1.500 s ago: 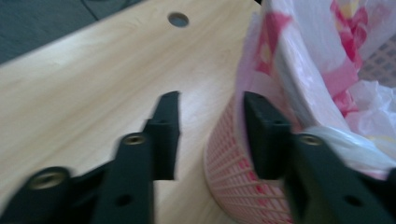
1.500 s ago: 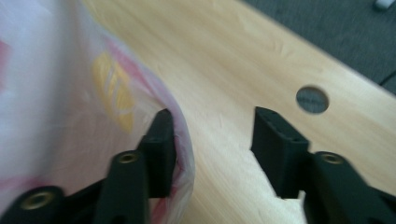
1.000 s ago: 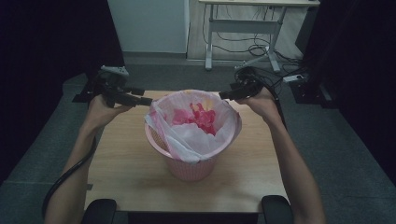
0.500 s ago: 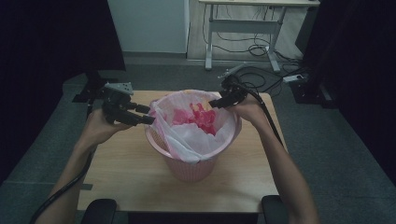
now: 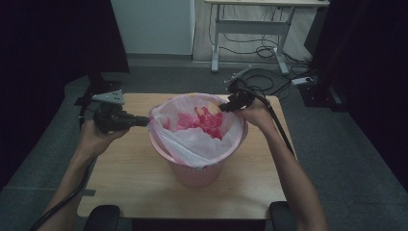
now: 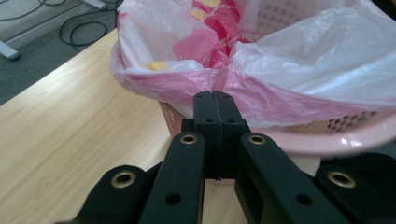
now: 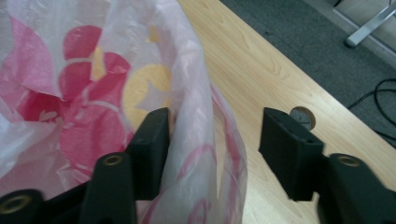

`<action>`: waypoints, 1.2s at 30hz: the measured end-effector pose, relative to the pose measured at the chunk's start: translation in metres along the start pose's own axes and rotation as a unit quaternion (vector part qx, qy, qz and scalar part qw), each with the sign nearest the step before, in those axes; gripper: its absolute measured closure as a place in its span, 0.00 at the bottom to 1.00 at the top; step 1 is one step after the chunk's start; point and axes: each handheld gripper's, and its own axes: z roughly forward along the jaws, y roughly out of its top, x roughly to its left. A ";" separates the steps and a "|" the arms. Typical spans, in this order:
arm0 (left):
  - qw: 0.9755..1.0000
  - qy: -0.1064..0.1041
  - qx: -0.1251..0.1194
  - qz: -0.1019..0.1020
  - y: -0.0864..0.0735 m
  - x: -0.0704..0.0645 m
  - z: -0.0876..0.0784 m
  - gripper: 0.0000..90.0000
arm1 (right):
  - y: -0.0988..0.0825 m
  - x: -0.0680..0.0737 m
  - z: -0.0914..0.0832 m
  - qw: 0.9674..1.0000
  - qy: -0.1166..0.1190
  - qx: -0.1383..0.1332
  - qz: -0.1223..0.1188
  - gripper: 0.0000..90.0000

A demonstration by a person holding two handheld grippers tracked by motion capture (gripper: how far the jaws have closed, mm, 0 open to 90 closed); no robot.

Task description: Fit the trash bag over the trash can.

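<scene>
Change: a second ago both grippers hovered outside the basket's rim; the left gripper [image 5: 144,120] has since come in from the left, its jaws closing to a pinch on the bag's [image 6: 322,51] folded edge, while the right gripper [image 5: 224,108] has come down to the far right rim, its jaws closing partway.
Left gripper: jaws pressed together on the pink fold of the bag where it drapes over the rim.
Right gripper: jaws spread, straddling the bag's upright edge; one jaw lies against the plastic inside, the other stands clear outside.
Bag: thin, white with pink and yellow print, lining the pink basket [image 5: 204,171].
Surface: pale wooden table [image 5: 130,178], basket at its middle.
Room: grey carpet, dark curtains, a desk [image 5: 250,19] with cables behind.
Free space: bare tabletop on every side of the basket, widest in front.
</scene>
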 end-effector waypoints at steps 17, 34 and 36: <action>0.999 -0.048 -0.023 -0.010 -0.050 -0.002 0.018 1.00 | 0.000 0.005 -0.005 0.999 0.028 -0.012 0.013 0.33; 0.999 -0.022 0.025 0.020 -0.063 -0.009 0.058 1.00 | -0.008 0.012 -0.010 0.999 0.042 0.000 0.006 0.40; 0.999 -0.030 0.020 0.016 -0.065 -0.008 0.062 1.00 | -0.009 0.011 -0.009 0.999 0.041 0.004 0.006 0.41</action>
